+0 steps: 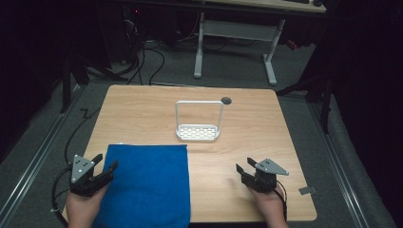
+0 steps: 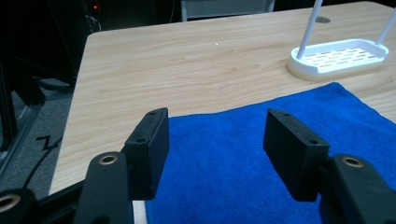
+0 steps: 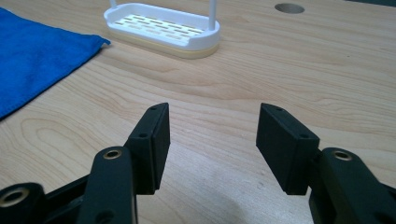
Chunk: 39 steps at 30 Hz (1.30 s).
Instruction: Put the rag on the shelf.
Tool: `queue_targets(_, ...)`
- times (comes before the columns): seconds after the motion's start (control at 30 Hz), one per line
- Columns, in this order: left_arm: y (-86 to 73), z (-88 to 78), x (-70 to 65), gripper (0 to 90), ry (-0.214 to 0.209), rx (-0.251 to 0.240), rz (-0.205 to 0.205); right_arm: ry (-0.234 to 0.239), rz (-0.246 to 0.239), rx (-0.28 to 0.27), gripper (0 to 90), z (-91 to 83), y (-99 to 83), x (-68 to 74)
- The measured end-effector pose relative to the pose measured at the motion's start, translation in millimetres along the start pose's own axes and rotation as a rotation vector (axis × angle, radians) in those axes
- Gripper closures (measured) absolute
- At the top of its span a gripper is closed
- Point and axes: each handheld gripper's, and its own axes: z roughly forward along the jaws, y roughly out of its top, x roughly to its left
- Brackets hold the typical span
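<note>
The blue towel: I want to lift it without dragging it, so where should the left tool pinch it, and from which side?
Probably the blue towel at its left edge, where the left tool already sits open. Come down from the left and above: the cloth lies flat on the table, so only an edge or corner gives the jaws something to close on. The far left corner suits best.

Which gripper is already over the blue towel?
The left gripper: its open jaws reach over the blue towel at its left edge. The right gripper hovers over bare table.
</note>
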Motion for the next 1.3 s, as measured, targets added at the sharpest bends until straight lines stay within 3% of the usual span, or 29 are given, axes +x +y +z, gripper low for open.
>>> queue_targets(0.13,1.6,21.7,8.1,42.4,-0.01,0.029,-0.036,0.026,0.004,-0.003,44.7,-0.1,1.5,3.2)
queue_targets(0.27,2.7,33.0,11.6,42.4,-0.003,0.048,-0.034,0.05,-0.009,-0.003,44.8,1.2,4.7,8.9)
queue_targets(0.53,6.9,62.7,24.3,42.8,0.02,0.102,-0.056,0.125,-0.03,0.001,44.7,13.0,20.1,37.1)
queue_targets(0.67,8.0,70.8,32.4,46.4,0.044,0.113,-0.048,0.135,-0.045,0.007,45.0,19.0,27.7,44.8)
queue_targets(0.77,4.9,78.8,46.6,48.1,0.07,0.135,-0.056,0.143,-0.049,0.013,45.1,27.3,36.9,50.3)
queue_targets(1.0,-0.5,92.5,60.3,51.2,0.074,0.17,-0.076,0.148,-0.059,0.042,45.4,40.1,41.8,57.6)
queue_targets(1.07,-2.0,97.4,63.8,52.4,0.067,0.169,-0.097,0.146,-0.063,0.047,45.4,41.3,42.0,59.0)
queue_targets(1.3,-8.7,109.0,72.4,56.2,0.07,0.229,-0.134,0.154,-0.075,0.074,45.9,46.7,40.5,66.6)
